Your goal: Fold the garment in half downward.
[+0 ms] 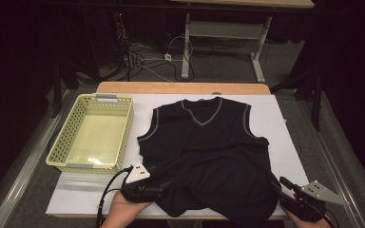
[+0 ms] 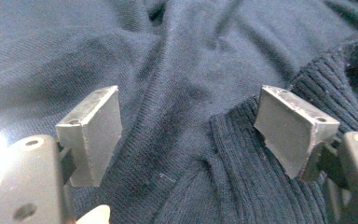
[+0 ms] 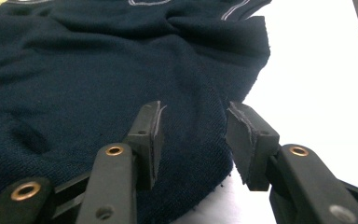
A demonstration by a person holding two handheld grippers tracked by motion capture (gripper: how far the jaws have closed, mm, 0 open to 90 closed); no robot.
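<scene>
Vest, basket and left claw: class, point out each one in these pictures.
vest (image 1: pixel 204 142), high view, middle of its front.
basket (image 1: pixel 105 98), high view, far rim.
left claw (image 2: pixel 186 135), left gripper view, midway between its fingertips.

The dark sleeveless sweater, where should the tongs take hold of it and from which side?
Grip the sweater at its bottom hem, one tong at each lower corner, coming in low from the near table edge. The ribbed hem is thick and rumpled there, and the fabric edge already lies between the open right tongs, so it should pinch easily.
</scene>
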